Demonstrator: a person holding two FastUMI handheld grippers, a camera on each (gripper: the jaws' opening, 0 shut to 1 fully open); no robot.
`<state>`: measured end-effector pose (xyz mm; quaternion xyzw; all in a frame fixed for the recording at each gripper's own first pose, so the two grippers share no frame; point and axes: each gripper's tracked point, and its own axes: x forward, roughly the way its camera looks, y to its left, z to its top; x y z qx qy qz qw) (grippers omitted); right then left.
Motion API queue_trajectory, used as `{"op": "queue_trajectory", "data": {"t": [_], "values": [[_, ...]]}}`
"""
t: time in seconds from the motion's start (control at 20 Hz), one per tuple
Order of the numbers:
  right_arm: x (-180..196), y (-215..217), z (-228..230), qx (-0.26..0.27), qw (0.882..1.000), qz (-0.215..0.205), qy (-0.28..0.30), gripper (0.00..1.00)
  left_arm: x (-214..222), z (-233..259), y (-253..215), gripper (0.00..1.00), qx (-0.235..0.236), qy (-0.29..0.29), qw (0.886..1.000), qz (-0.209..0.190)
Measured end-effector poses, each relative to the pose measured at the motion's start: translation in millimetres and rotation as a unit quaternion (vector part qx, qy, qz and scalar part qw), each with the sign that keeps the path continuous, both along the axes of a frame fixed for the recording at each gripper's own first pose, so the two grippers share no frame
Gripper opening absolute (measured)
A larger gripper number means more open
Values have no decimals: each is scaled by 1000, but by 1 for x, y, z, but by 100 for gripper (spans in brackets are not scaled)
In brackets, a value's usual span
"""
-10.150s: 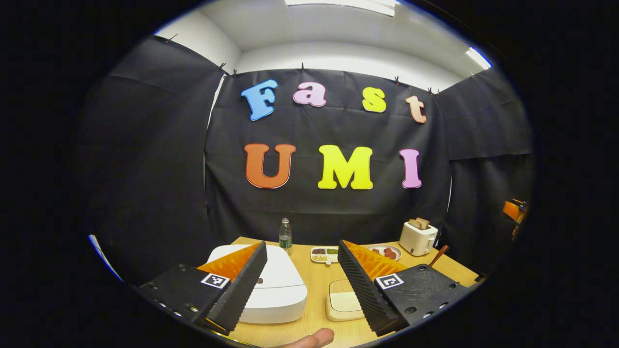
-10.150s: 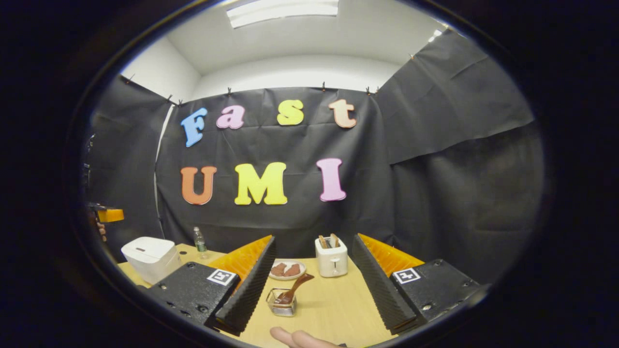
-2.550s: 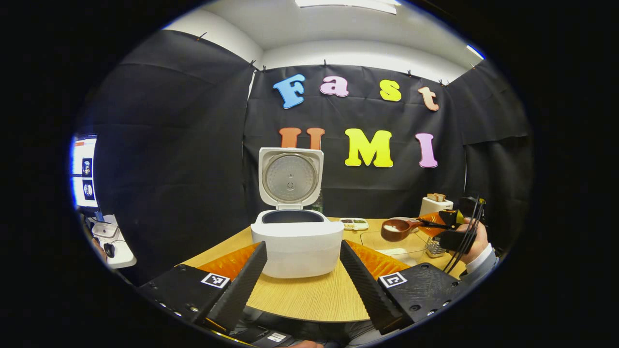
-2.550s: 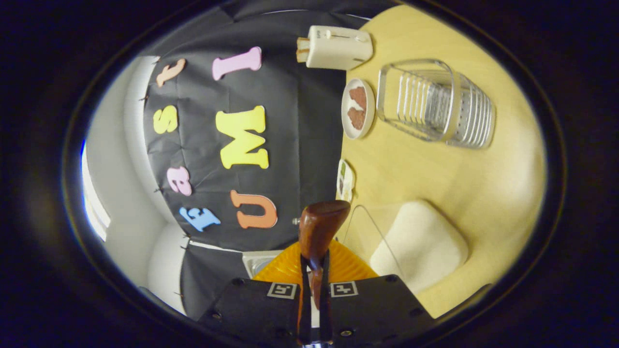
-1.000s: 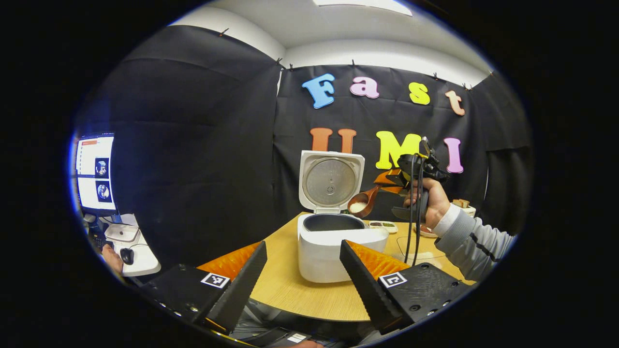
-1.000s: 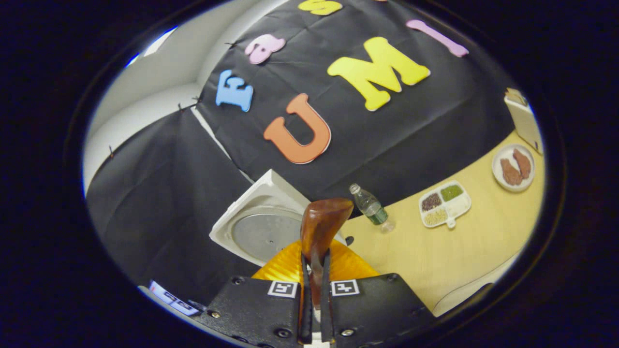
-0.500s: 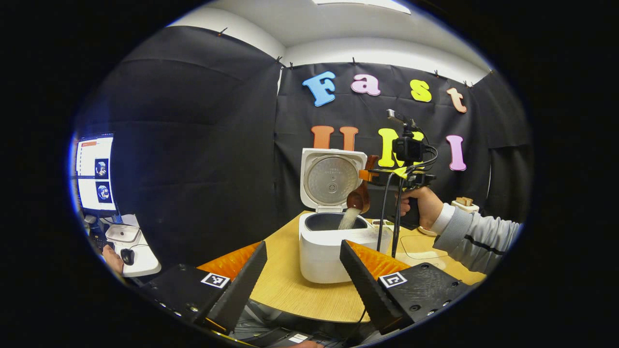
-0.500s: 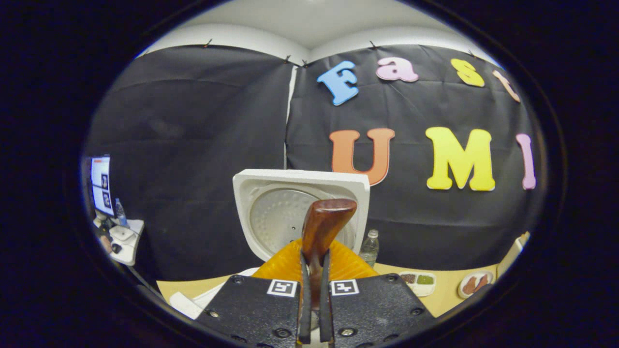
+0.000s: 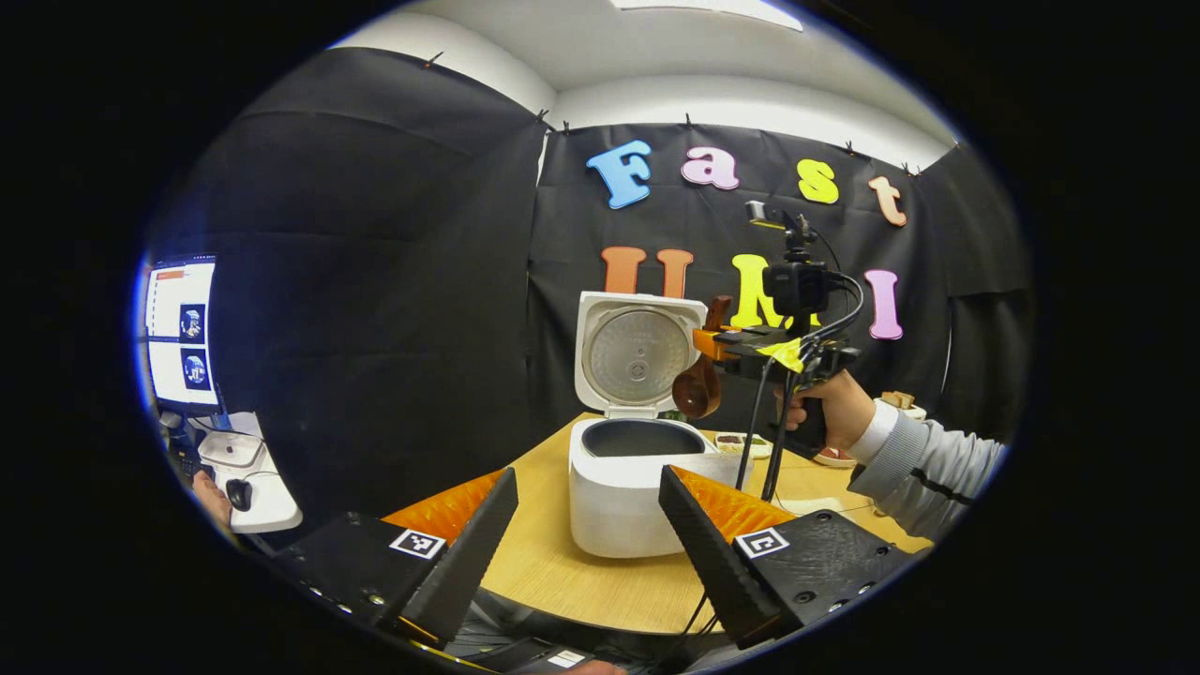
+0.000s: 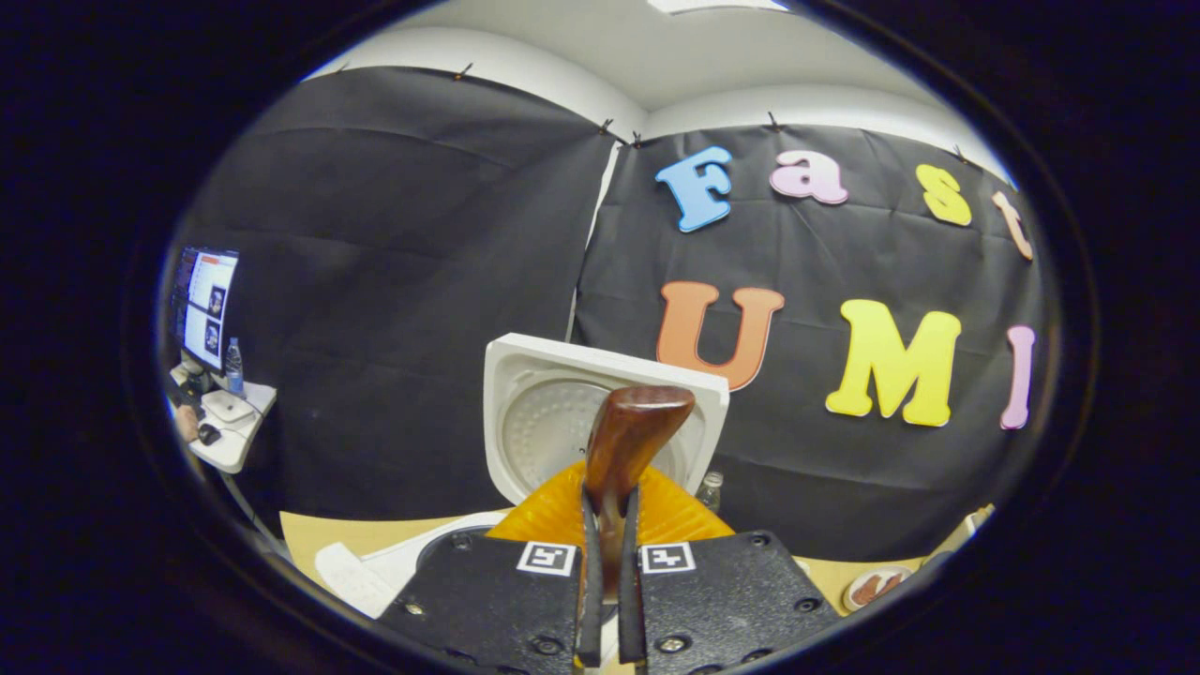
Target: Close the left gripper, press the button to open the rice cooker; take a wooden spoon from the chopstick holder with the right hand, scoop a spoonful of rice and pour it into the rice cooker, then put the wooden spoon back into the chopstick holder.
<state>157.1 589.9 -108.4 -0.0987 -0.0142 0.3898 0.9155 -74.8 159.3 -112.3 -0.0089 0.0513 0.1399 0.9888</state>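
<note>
The wooden spoon (image 9: 698,382) hangs bowl-down over the open pot of the rice cooker (image 9: 637,469); I judge the tilt is there to tip out the rice. My right hand-held gripper (image 10: 606,525) is clamped on its handle, fingers pressed together around it. The lid (image 9: 637,352) stands upright behind, clearing the pot mouth. My left hand-held gripper (image 9: 586,525) waits with fingers spread apart and empty, near the worktop (image 9: 553,562) edge, out of the spoon's way.
</note>
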Motion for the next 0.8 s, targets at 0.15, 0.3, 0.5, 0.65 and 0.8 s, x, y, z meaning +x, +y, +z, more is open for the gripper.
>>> {"op": "queue_trajectory", "data": {"t": [0.15,0.3,0.5,0.65,0.8], "values": [[2,-36,11,18,1000,-16,20,12,17,5,-8,97,5,-4,1000,-5],[4,-76,30,40,998,-25,29,12,32,8,-25,97,5,-4,1000,-20],[9,-144,47,68,995,-59,35,12,50,18,-43,97,16,-12,999,-33],[13,-196,51,81,992,-85,37,12,64,22,-59,96,17,-20,999,-44],[19,-251,48,85,988,-123,41,12,78,23,-73,96,10,-28,998,-53]]}}
